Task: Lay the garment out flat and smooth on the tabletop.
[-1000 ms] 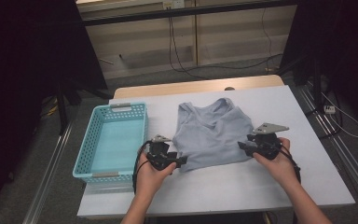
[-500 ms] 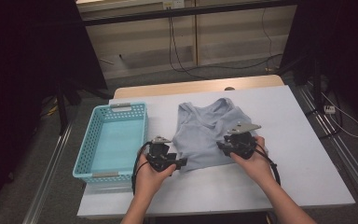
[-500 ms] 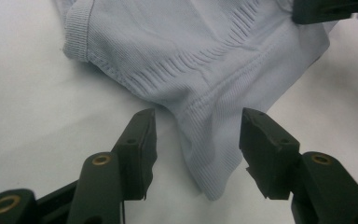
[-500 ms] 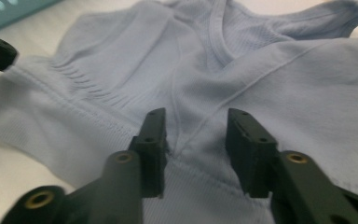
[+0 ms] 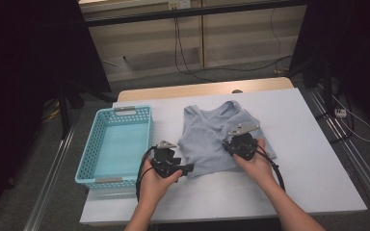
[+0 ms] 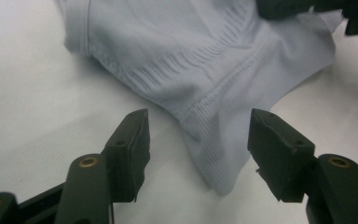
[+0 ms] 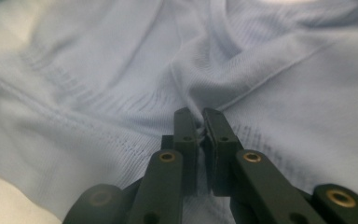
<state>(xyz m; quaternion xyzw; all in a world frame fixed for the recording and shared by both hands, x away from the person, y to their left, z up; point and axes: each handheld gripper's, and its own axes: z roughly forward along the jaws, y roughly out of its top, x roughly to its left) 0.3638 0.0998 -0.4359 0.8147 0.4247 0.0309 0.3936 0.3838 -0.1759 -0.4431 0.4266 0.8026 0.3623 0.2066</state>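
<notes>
Basket: I see a light blue basket (image 5: 84, 166) at the left of the white worktop (image 5: 313, 159), with nothing in it, its long side running away from me.
Left gripper: my left gripper (image 5: 189, 169) sits just right of the basket, at the near left corner of the garment. In the left gripper view its jaws stand spread and have just been opening further; the corner of the cloth lies between them, and neither pad touches it.
Garment: the pale blue-grey top (image 5: 212, 139) lies flat near the middle of the worktop, neckline away from me, hem toward me. In the left gripper view its ribbed hem corner (image 6: 214, 158) tapers to a point on the white surface between the two black jaws.
Right gripper: my right gripper (image 5: 235, 146) rests on the right part of the garment, the hand behind it over the hem. In the right gripper view its jaws have just been closing and are pressed nearly together, pinching a raised fold of the cloth (image 7: 200, 116) between the tips.
Worktop: bare white surface lies to the right of the garment and along the near edge.
</notes>
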